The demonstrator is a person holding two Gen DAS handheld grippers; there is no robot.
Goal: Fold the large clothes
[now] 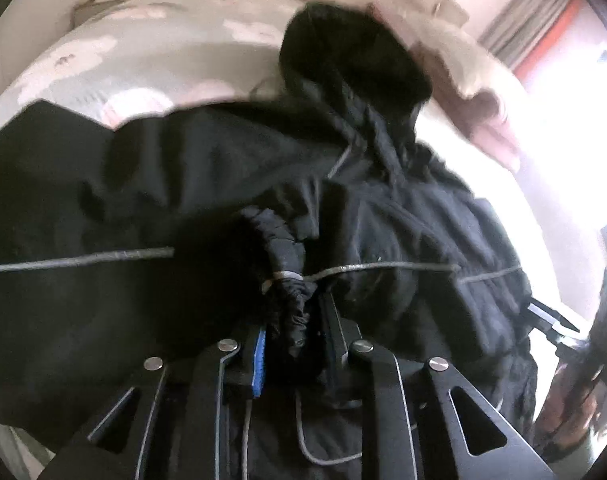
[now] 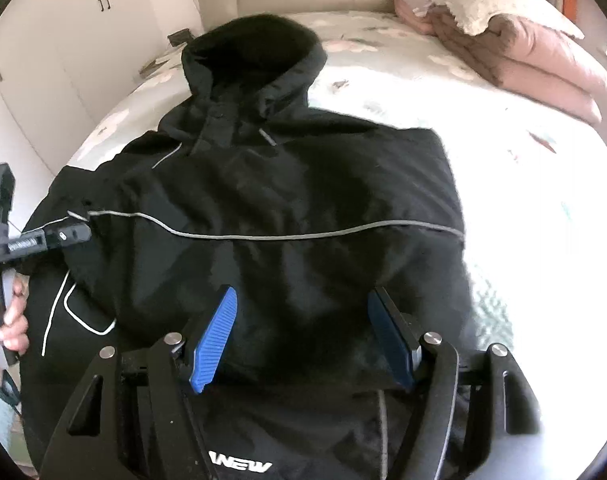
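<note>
While claws work jacket (image 2: 287, 200), quilts (image 2: 515, 48) lie beyond.

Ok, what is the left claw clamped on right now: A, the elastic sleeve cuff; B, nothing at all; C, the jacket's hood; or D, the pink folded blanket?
A: in the left wrist view, the left claw is shut on the gathered elastic sleeve cuff of the black jacket, while the right claw stands open.

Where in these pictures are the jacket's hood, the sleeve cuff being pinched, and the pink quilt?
hood (image 2: 259, 46): right wrist view, on its dark opening.
sleeve cuff (image 1: 288, 272): left wrist view, on the gathered end between the closed fingers.
pink quilt (image 2: 543, 64): right wrist view, on its folded side.
</note>
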